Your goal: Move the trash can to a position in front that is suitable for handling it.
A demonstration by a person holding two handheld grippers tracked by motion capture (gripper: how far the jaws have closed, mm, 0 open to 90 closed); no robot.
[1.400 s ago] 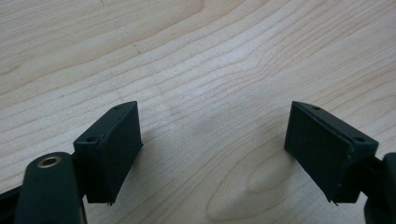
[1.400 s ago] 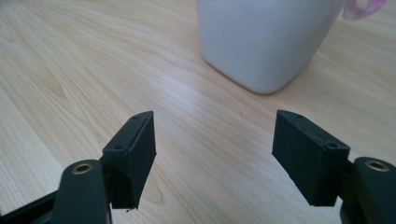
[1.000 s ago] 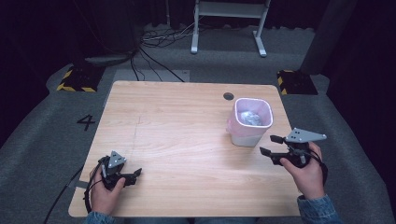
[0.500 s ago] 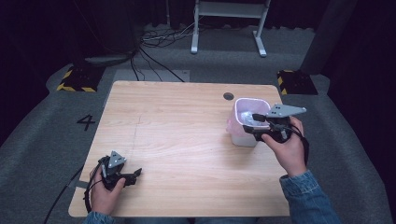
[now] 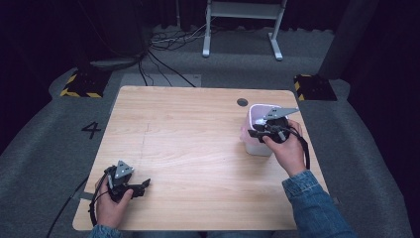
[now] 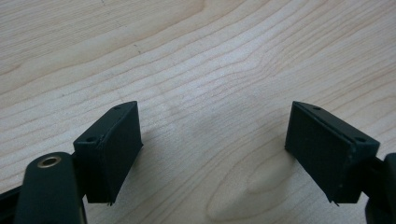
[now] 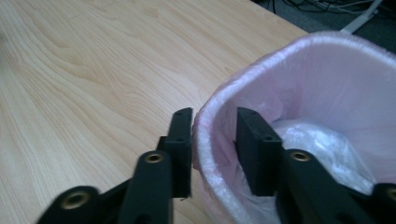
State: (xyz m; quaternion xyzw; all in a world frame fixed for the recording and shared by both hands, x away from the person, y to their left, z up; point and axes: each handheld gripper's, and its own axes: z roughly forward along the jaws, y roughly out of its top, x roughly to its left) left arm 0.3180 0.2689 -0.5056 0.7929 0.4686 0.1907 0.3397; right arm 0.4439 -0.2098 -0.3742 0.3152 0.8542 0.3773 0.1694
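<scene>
I have my right gripper (image 7: 212, 149) straddling the near rim of the small pink plastic-lined bin (image 7: 327, 79) at the surface's right, jaws apart either side; my left gripper (image 6: 212, 154) rests open, well apart.

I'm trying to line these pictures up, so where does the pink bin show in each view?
High view: the pink bin stands right of centre on the wooden table, with the right gripper at its rim.
Left gripper view: not in it; bare tabletop between open jaws.
Right gripper view: the bin is at right, its near rim between the jaws, one outside and one inside.
Shared landmark: the table's wood grain.
</scene>
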